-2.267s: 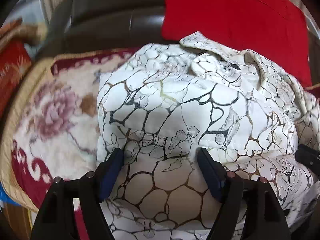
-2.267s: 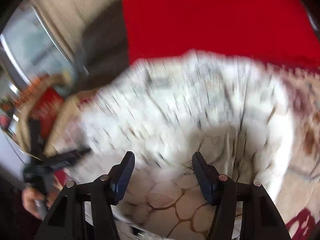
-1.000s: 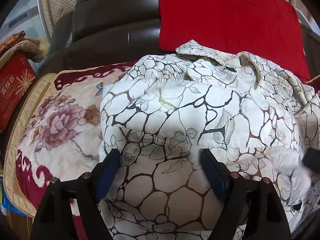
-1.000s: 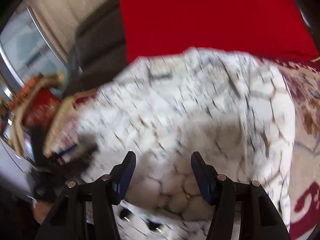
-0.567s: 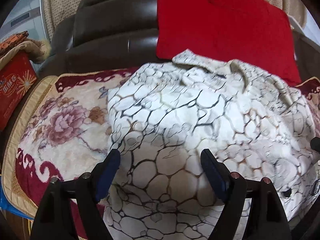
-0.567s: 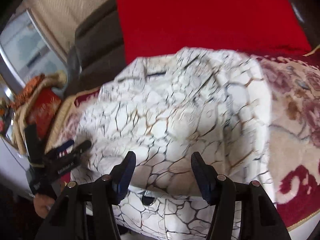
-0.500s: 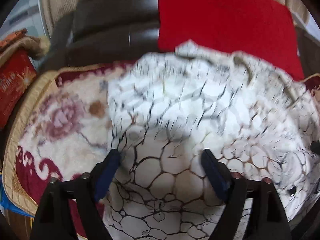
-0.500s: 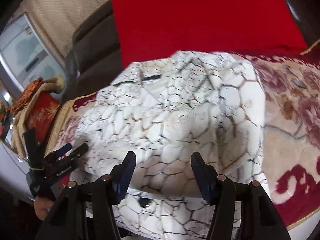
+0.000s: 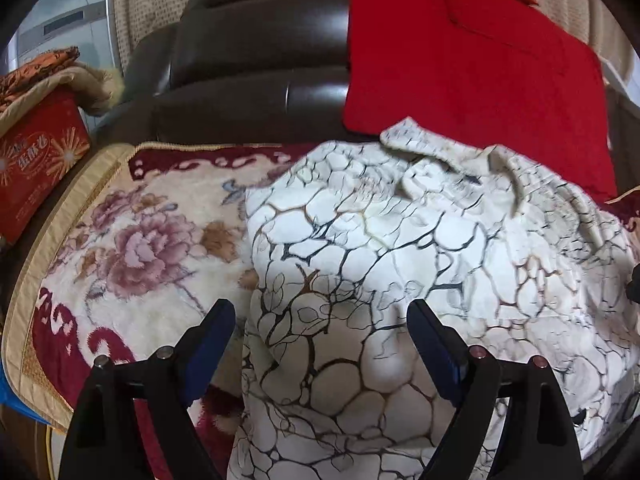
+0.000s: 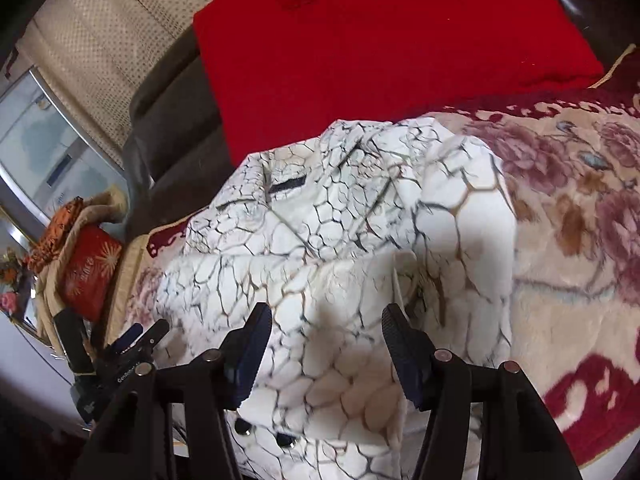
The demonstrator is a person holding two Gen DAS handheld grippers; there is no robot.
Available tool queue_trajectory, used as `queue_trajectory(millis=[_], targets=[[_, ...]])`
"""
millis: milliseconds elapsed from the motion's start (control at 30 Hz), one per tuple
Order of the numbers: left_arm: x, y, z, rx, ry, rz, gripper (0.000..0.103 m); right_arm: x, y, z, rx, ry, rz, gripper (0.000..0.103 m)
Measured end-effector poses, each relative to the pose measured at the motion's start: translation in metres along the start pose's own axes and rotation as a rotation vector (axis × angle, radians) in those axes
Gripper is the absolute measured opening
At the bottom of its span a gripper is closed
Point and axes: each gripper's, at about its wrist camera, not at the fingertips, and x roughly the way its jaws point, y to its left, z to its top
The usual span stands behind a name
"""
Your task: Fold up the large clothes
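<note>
A: Start on your left. Why is the left claw (image 9: 316, 344) spread so wide over the coat (image 9: 400, 264)?

B: You've got its jaws wide apart with nothing pinched; the coat's left edge lies under and between them, on the floral blanket (image 9: 132, 240). That reads to me as a release: the cloth sits where you want it, so the pads stay clear of it.

A: And what's left of that claw?

B: Bare blanket, and beyond it a red box (image 9: 36, 172). Ahead of the claw the collar end points at the dark sofa back (image 9: 256, 60) and the red cushion (image 9: 472, 64).

A: Now the right claw (image 10: 326, 344).

B: You hold it about half open above the coat (image 10: 340, 240), nothing gripped. The cloth below its fingers looks doubled over, a layer laid across the body, buttons showing at the near hem. To the right of the claw the blanket (image 10: 580, 240) is bare.

A: So where does the fold stand?

B: I'd judge one fold is down and the coat bunched in the middle of the sofa seat. Your next grasp probably wants the near hem, both claws together.
</note>
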Motion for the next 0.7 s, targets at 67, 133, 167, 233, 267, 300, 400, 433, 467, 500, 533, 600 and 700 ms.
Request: queue_trajectory(millis=[67,133,167,233,267,300,400,433,467,500,533,600,700], targets=[[0.014,-0.007,-0.004,0.022,0.064,0.003,0.088,0.014,-0.002,-0.001,0.009,0.043,0.014,0.062],[0.024,-0.013,-0.009,0.053,0.098,0.024,0.088,0.041,-0.007,-0.008,0.027,0.143,-0.03,0.062],[0.023,-0.015,-0.009,0.063,0.086,0.034,0.088,0.051,-0.007,-0.012,0.019,0.16,-0.046,0.062],[0.02,-0.016,-0.008,0.076,0.075,0.04,0.088,0.048,0.0,-0.012,-0.021,0.142,-0.067,0.061],[0.018,-0.015,-0.008,0.07,0.075,0.036,0.088,0.045,0.004,-0.012,-0.043,0.134,-0.068,0.061],[0.018,-0.013,-0.008,0.061,0.075,0.028,0.088,0.041,0.006,-0.013,-0.051,0.12,-0.062,0.061],[0.012,-0.01,-0.009,0.061,0.055,0.026,0.088,0.029,0.006,-0.016,-0.043,0.089,-0.022,0.062],[0.009,-0.009,-0.01,0.066,0.046,0.031,0.088,0.027,0.006,-0.015,-0.047,0.076,-0.011,0.062],[0.007,-0.01,-0.011,0.07,0.037,0.036,0.088,0.023,0.005,-0.015,-0.053,0.065,-0.004,0.062],[0.005,-0.01,-0.012,0.075,0.03,0.04,0.088,0.019,0.007,-0.016,-0.064,0.049,0.007,0.062],[0.003,-0.011,-0.013,0.08,0.025,0.042,0.088,0.015,0.006,-0.018,-0.067,0.05,0.016,0.062],[0.001,-0.012,-0.014,0.089,0.017,0.048,0.088,0.023,0.008,-0.021,-0.074,0.093,0.008,0.062],[-0.004,-0.01,-0.015,0.094,0.003,0.044,0.088,0.038,0.009,-0.028,-0.093,0.148,-0.043,0.062]])
